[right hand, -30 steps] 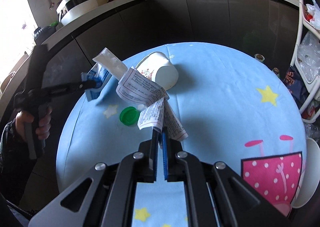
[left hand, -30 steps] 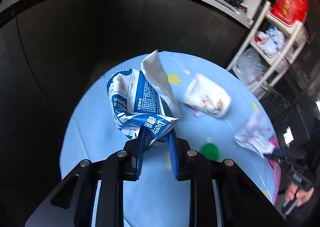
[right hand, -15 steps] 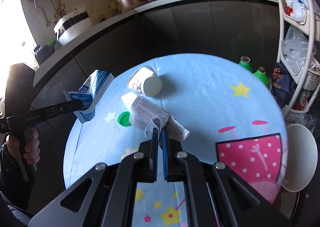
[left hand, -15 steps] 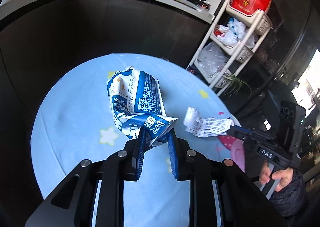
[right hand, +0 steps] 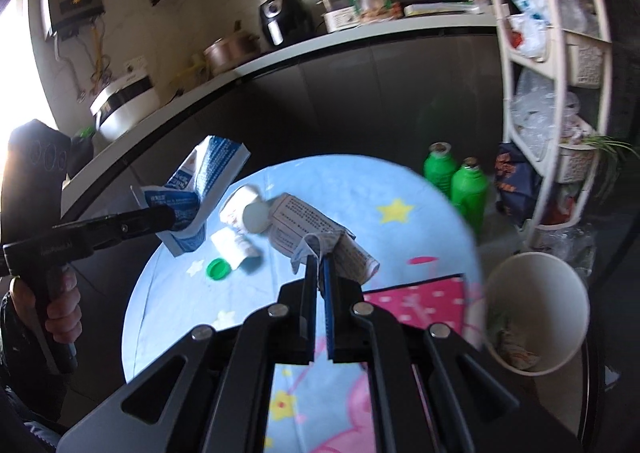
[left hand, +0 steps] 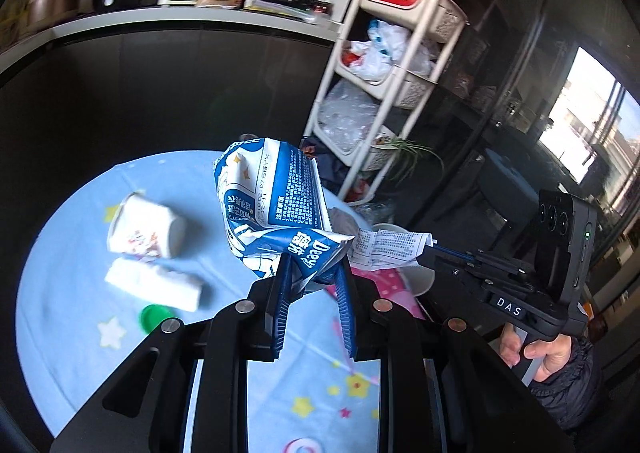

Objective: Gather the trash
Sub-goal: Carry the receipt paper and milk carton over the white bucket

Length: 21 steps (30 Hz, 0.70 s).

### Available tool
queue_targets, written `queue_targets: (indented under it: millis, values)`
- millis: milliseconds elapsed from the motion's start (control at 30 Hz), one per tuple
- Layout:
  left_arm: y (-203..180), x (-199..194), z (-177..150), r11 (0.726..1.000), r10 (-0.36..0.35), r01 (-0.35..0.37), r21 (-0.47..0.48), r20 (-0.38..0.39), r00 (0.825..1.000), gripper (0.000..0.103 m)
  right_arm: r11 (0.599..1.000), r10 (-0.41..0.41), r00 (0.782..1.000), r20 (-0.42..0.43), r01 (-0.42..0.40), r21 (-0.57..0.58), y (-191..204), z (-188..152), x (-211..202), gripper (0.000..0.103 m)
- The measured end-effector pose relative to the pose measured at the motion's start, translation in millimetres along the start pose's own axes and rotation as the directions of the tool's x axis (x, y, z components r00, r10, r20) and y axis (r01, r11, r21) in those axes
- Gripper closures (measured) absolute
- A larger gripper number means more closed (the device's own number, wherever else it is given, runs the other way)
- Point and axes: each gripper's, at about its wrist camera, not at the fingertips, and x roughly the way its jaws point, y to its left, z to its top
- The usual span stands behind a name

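My left gripper (left hand: 312, 273) is shut on a crumpled blue and white milk carton (left hand: 272, 205) and holds it up above the round table; the carton also shows in the right wrist view (right hand: 200, 193). My right gripper (right hand: 320, 265) is shut on a crumpled printed paper leaflet (right hand: 316, 229), lifted off the table; the leaflet also shows in the left wrist view (left hand: 388, 249). A white paper cup (left hand: 144, 229) lies on its side on the table, with a white wrapper (left hand: 156, 285) and a green bottle cap (left hand: 152, 317) beside it. A white bin (right hand: 536, 317) with trash inside stands off the table's right edge.
The round table has a light blue cloth (right hand: 400, 189) with stars and a pink patch. Two green bottles (right hand: 456, 181) stand on the floor behind it. A white shelf rack (right hand: 560, 93) stands at the right, a dark kitchen counter (left hand: 160, 53) behind.
Both grippers have risen and swung right with their loads. The white bin has come nearer in the right wrist view. The cup, wrapper and cap are back in the left wrist view.
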Motion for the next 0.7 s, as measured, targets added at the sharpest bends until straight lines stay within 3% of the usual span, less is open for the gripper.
queue_targets:
  millis: [233,433,700]
  values:
    - [-43.9,32.9,12.0,0.997,-0.064,0.065,0.039,-0.024,0.998,0.083,0.995,-0.086,0.994,0.062,0.083,0.050,-44.8,-3.1,-40.9,0.098]
    - [-78.9,69.5,21.4,0.989,-0.127,0.132,0.071,-0.073,0.989,0.083,0.979,-0.181,0.981,0.066,0.173,0.109,-89.2,-13.6,-62.7,0.098]
    - [-127.6,134.9,32.5,0.967,-0.217,0.236,0.096,-0.174,0.960,0.083,0.944,-0.279,0.960,0.029,0.269,0.191,-147.2,-38.0,-69.6,0.098]
